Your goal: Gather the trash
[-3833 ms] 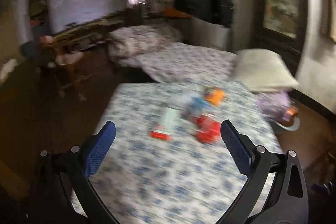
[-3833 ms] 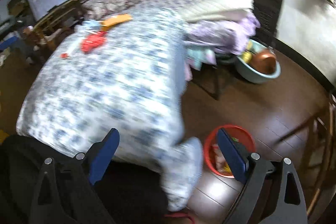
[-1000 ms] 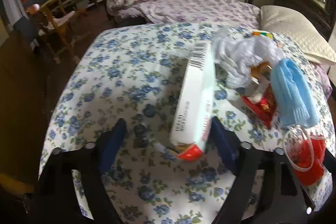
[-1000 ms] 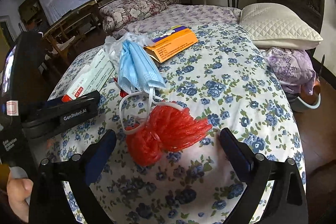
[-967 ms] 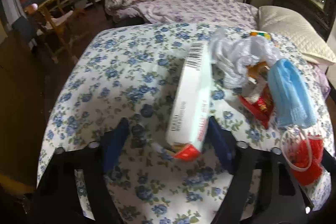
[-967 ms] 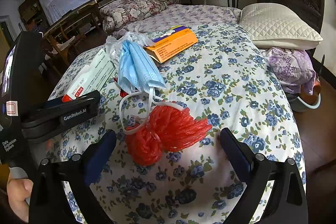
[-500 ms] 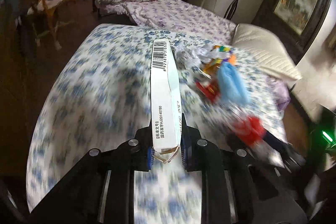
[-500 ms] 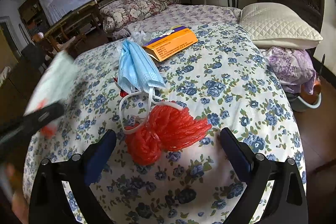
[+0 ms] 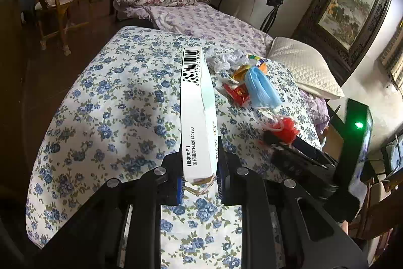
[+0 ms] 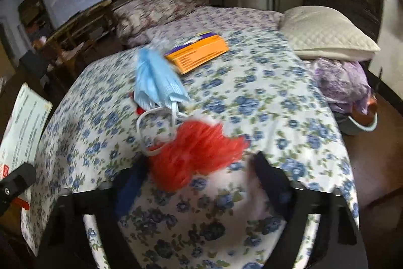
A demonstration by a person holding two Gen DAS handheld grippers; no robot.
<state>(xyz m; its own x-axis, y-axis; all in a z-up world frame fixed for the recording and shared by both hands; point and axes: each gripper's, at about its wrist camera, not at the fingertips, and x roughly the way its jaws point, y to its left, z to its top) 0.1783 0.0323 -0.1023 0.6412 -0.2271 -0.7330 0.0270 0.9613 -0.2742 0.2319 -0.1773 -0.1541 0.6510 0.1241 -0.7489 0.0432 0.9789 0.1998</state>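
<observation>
One long white cardboard box [image 9: 197,115] is clamped in the left gripper [image 9: 199,183], lifted off the floral-sheeted bed [image 9: 113,102]. The right gripper [image 10: 199,178], jaws just closing, straddles one crumpled red plastic bag [image 10: 196,150]; pads not yet pressing. One blue face mask [image 10: 157,78] and one orange box [image 10: 199,53] lie behind.

blur: right tool [image 10: 199,175] fingers, red bag [image 10: 196,153] | contact: perhaps, unclear

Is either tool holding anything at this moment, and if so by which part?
The left tool grips the white medicine box by its near end. The right tool, closing around the red mesh bag, is not gripping it yet.
</observation>
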